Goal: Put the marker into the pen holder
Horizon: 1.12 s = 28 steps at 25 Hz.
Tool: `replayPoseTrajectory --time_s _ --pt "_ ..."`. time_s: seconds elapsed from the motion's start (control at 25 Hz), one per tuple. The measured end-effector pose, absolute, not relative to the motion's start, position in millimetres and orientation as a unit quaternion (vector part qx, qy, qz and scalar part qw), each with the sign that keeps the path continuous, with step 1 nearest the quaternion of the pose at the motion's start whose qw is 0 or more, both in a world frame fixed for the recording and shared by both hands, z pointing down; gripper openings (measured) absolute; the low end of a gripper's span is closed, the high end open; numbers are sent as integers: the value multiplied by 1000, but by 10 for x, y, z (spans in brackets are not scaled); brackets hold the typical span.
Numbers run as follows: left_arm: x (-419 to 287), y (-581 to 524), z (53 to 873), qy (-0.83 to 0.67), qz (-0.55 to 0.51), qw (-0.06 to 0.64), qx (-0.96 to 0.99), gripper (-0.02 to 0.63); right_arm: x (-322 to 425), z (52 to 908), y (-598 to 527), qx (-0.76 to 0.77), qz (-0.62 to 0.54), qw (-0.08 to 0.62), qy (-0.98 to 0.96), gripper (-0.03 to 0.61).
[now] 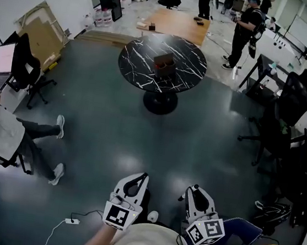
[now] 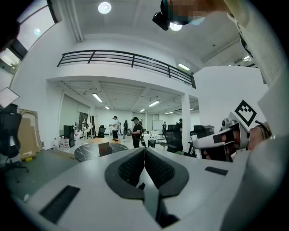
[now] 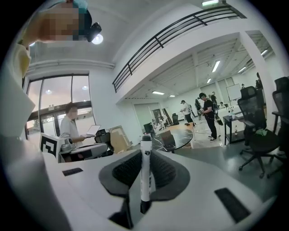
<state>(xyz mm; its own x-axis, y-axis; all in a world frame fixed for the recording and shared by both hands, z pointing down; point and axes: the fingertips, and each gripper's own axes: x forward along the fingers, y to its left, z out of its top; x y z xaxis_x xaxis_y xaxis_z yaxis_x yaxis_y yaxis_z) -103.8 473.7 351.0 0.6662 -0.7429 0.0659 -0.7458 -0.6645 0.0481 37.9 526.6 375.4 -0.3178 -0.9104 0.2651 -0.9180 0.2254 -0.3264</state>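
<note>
The right tongs [image 3: 145, 154] clench the marker [image 3: 146, 176], held upright between the pads, likely so it can drop in end-first. The left tongs [image 2: 144, 151] are pressed together on nothing (apparently idle). Both are well apart from the table [image 1: 138, 62], whose middle carries the pen holder [image 1: 164, 64].

Bare floor [image 1: 156, 142] fills the middle up to the table [image 1: 138, 67]. A seated person [image 1: 2, 131] blocks the left, chairs [image 1: 277, 129] the right.
</note>
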Motion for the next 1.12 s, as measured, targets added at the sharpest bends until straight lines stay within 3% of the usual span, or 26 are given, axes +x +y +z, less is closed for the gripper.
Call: replayPoseTrajectory --time_s 0.48,0.76,1.12 --pt "-1096 2878 3498 -366 40 36 929 12 275 3547 3378 607 198 12 -770 77" --pt "-1112 2094 3395 -356 32 3 934 12 146 3530 2634 599 195 12 -777 77" --pt "-886 1421 3588 -370 57 42 926 12 419 3658 1806 592 210 10 -778 77"
